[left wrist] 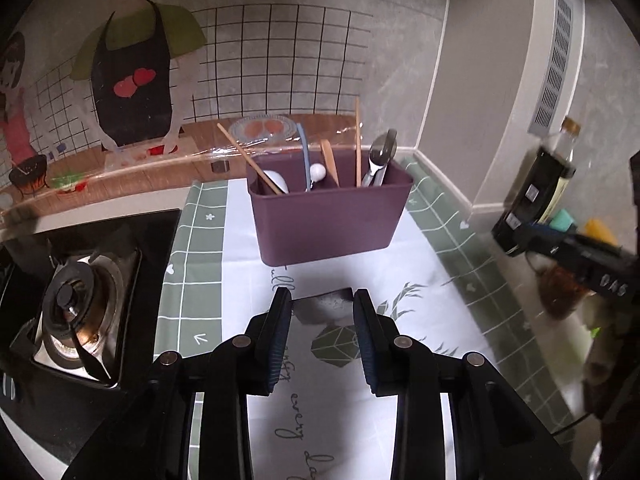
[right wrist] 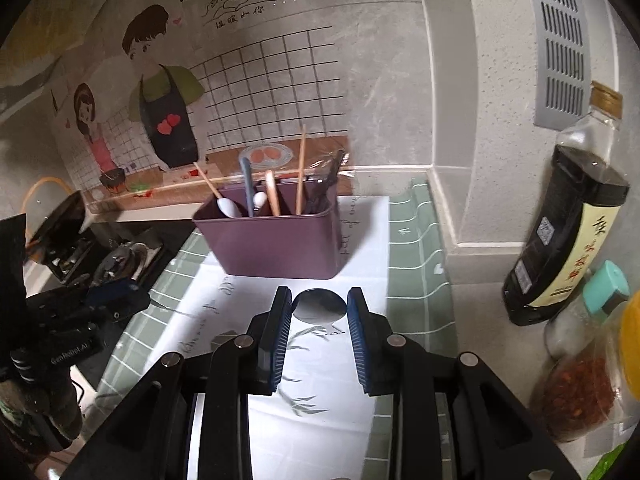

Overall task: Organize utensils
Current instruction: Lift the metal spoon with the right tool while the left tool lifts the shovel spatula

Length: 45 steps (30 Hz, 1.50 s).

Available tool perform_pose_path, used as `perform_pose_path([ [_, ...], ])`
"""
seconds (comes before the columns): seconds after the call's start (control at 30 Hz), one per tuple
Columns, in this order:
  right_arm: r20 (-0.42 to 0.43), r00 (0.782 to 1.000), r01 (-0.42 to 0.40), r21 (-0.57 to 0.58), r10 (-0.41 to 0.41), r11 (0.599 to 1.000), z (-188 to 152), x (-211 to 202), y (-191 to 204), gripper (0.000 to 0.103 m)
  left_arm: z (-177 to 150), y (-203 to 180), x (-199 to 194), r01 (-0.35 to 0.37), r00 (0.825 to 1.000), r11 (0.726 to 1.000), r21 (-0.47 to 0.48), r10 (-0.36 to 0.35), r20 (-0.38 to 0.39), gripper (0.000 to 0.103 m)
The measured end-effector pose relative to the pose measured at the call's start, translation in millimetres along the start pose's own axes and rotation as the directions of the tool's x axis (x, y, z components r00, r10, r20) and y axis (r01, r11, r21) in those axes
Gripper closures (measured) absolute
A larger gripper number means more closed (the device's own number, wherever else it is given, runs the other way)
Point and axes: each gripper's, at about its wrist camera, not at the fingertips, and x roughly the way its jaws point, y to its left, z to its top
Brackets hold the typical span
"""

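The left gripper (left wrist: 322, 296) is standing partly spread, its pads pinching the edges of a flat, shiny, square-ended metal piece (left wrist: 324, 308) that is filling the gap at the fingertips. What kind of utensil it is I cannot tell. The right gripper (right wrist: 319, 294) is likewise part open, and a dark, shiny round spoon bowl (right wrist: 318, 306) is sitting between its tips, seeming to touch both pads.

Both tools are pointing forward and tilted downward, hovering side by side above the mat (left wrist: 320, 420). Each is showing at the edge of the other's view.

Straight ahead of both, a little beyond the fingertips, a purple bin (left wrist: 328, 220) is standing upright on the mat. At its left end a chopstick (left wrist: 248, 164) is leaning left beside a white spoon (left wrist: 276, 180). Toward the middle a blue handle (left wrist: 305, 152), a small white knob (left wrist: 318, 170) and a wooden spatula (left wrist: 330, 160) are sticking up. At the right end a second chopstick (left wrist: 357, 140) is standing nearly upright next to some metal utensils (left wrist: 380, 156).

Left of the left gripper a stove (left wrist: 80, 308) is sitting. Right of the right gripper a dark bottle (right wrist: 572, 220) and a jar (right wrist: 576, 392) of red flakes are standing against the wall.
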Motion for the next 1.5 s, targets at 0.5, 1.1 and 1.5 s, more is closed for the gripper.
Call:
perform_pose_path([
  [0.5, -0.003, 0.999, -0.046, -0.046, 0.046, 0.998, 13.3, 0.8, 20.2, 0.077, 7.9, 20.5, -21.1, 0.001, 1.0, 0.998, -0.059, 0.0, 0.013, 0.1],
  [1.1, -0.01, 1.0, 0.015, -0.024, -0.015, 1.0, 3.4, -2.6, -3.7, 0.077, -13.7, -26.7, 103.0, 0.238, 0.938, 0.966, 0.1, -0.202, -0.282, 0.062],
  [1.5, -0.041, 0.992, 0.122, 0.007, -0.122, 0.992, -25.8, 3.0, -35.3, 0.077, -19.2, -81.2, 158.0, 0.284, 0.927, 0.886, 0.366, -0.156, -0.342, 0.058],
])
